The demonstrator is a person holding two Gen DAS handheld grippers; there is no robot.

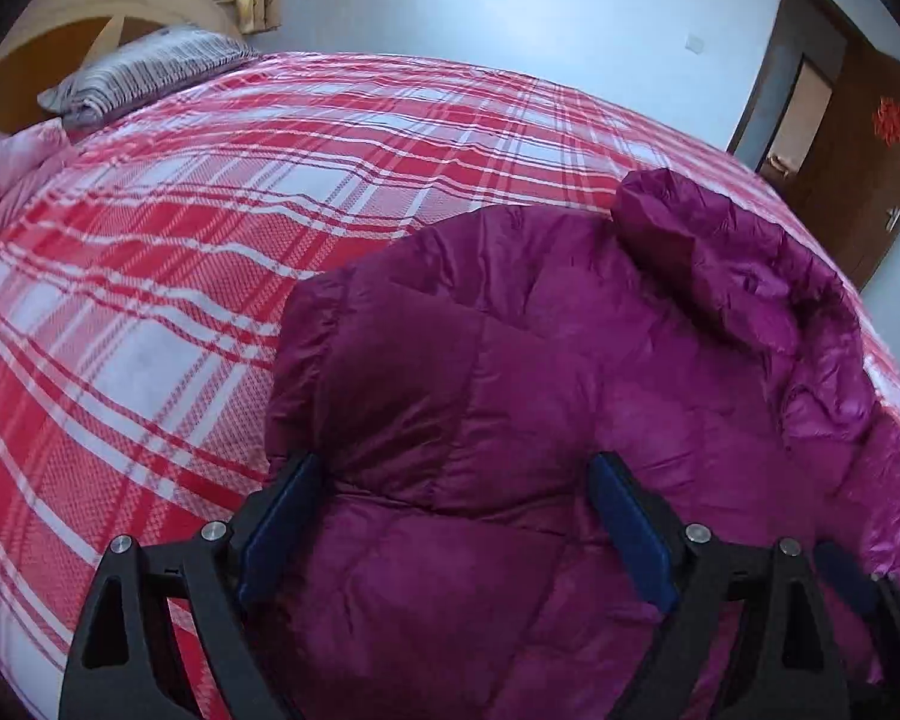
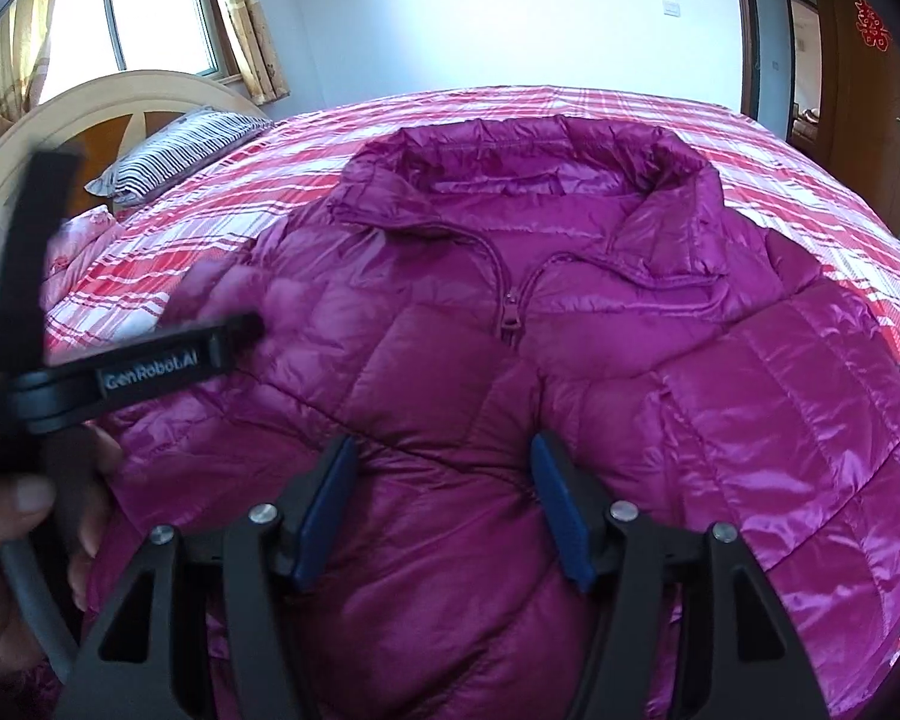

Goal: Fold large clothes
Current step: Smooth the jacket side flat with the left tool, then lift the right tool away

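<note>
Magenta jacket (image 2: 570,360), hem cut off below

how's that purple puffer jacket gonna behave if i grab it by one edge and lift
The jacket will probably flop and drape: its quilted panels already crumple and sag on the plaid bedspread. The glossy shell looks slick, so it may slip from a shallow pinch. The puffy filling suggests it is light for its bulk, and may spring back after folding.

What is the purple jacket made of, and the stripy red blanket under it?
Jacket: probably thin, shiny nylon with soft filling; it gleams and has puffy stitched squares. Bedcover: looks like matte woven cotton, with a fine weave showing in the red checks.
</note>
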